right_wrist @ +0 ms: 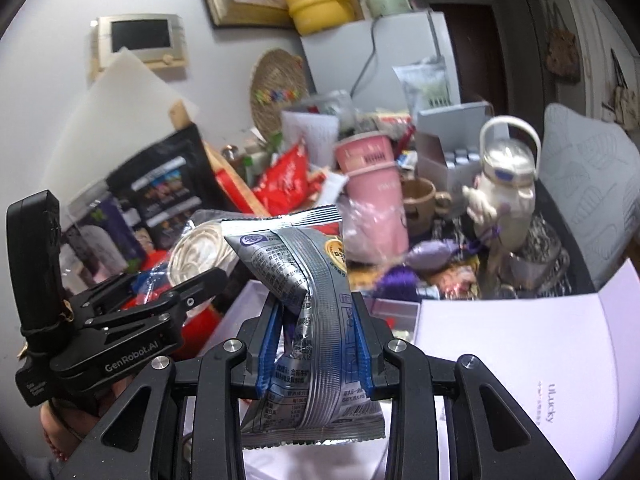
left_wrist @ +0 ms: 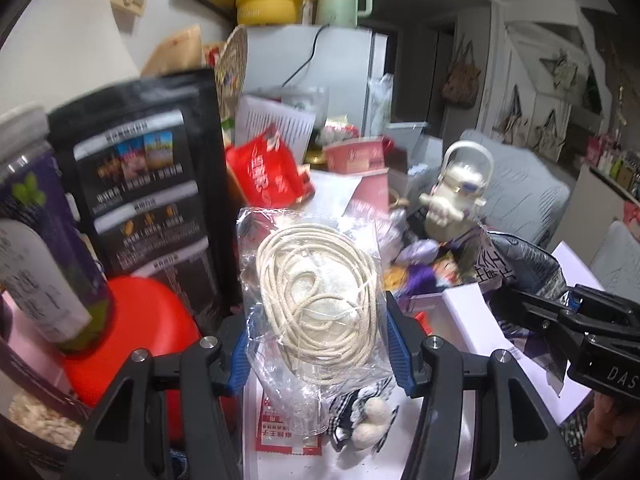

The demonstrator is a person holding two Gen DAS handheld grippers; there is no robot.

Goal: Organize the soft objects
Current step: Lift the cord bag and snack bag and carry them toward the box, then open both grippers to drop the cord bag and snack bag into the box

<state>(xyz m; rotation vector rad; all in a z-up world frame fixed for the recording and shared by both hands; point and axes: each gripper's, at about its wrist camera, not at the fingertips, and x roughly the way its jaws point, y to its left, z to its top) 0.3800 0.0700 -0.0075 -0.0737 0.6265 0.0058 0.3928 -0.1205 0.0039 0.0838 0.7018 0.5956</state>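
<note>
My left gripper is shut on a clear plastic bag of coiled cream cord and holds it above the cluttered table; it also shows at the left of the right wrist view with the cord bag. My right gripper is shut on a silver foil snack packet, pinched at its middle and held upright. In the left wrist view the right gripper enters from the right with the packet. A checked cloth item with white pompoms lies below the cord bag.
A tall black pouch, a purple jar and a red lid stand left. A white box lies right. Behind are a red packet, pink cups, a cream kettle and purple sachets.
</note>
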